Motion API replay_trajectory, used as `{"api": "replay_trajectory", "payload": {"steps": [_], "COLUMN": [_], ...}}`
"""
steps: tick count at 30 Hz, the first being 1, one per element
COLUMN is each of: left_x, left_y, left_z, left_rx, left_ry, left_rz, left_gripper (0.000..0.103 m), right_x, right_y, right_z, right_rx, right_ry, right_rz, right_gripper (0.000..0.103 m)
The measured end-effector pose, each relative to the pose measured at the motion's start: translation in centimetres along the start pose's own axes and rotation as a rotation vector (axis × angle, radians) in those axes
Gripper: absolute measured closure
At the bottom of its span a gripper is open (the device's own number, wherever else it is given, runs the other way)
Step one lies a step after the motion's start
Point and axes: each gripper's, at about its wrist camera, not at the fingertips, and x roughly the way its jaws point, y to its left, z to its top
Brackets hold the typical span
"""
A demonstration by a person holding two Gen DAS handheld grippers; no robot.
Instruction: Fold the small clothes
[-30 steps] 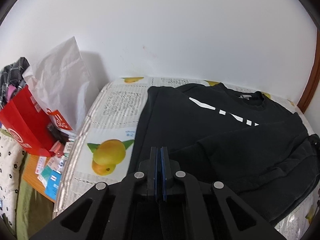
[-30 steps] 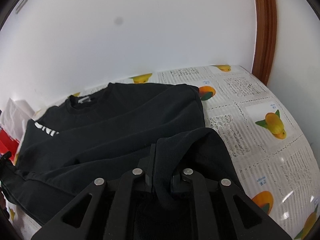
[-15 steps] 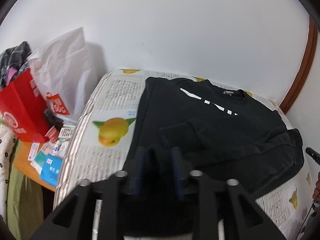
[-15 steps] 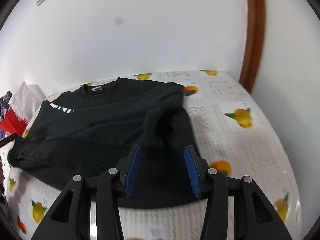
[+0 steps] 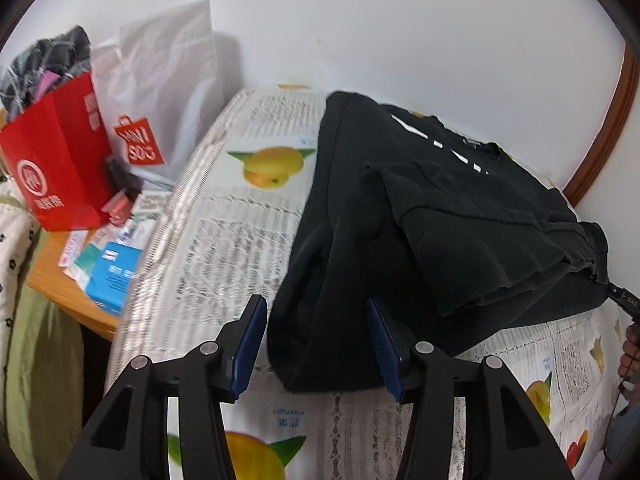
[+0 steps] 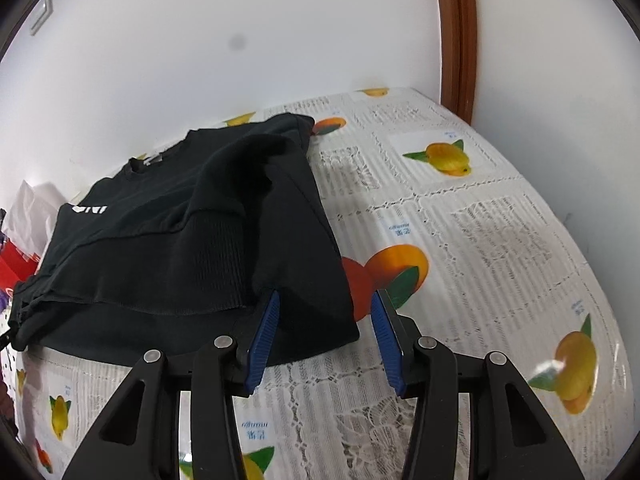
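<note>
A black sweatshirt (image 5: 440, 216) with white letters lies on the fruit-print tablecloth (image 5: 224, 240), both sleeves folded across its body. My left gripper (image 5: 316, 344) is open and empty, its blue pads either side of the sweatshirt's near left corner. In the right wrist view the sweatshirt (image 6: 192, 240) fills the left half. My right gripper (image 6: 324, 340) is open and empty, just in front of its near right corner.
A red paper bag (image 5: 60, 160) and a white shopping bag (image 5: 160, 96) stand left of the table, with boxes (image 5: 112, 272) on a low wooden shelf. A white wall is behind. A brown door frame (image 6: 456, 36) is at the right. A hand (image 5: 630, 352) shows at the right edge.
Both grippers were shut on the sleeves a second ago. They have opened, let the sleeves drop onto the body, and pulled back toward the near edge.
</note>
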Motion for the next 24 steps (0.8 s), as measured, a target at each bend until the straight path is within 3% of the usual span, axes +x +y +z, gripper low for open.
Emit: {"api": "replay_trajectory", "payload": {"steps": [7,8,9,12,15,20,24], "left_x": [2.4,2.5,2.5,2.1,1.3,-0.7,-2.9], "left_y": [0.1,-0.1,-0.4,-1.4,-2.1,-1.7,-2.3], "left_z": [1.0,1.1,1.1,1.1,0.8,-0.8,-3.3], "left_rx": [-0.039,-0.037,-0.027,0.001,0.036,0.008,0.03], "left_ry": [0.036,0.03,0.03,0.02,0.009,0.034,0.042], "left_rz": [-0.054,-0.056,-0.07,-0.052,-0.015,-0.045,-0.027], "left_gripper": [0.053,0.062,0.08,0.089,0.09,0.09,0.09], "right_x": [2.4,2.6,2.8,2.3,1.5,-0.2,-1.9], "right_y": [-0.1,-0.1,0.0,0.7,1.2,0.7,-0.1], "right_z": [0.5,0.6,0.6,0.7,0.3,-0.8,-2.4], "right_rx": [0.051,0.055,0.051,0.007,-0.026,-0.015,-0.025], "right_ry": [0.032,0.033,0.034,0.018,0.012,0.02,0.022], "right_rz": [0.052,0.053,0.063,0.081,0.072,0.083,0.083], "right_gripper": [0.056,0.058,0.067,0.084,0.086,0.087,0.086]}}
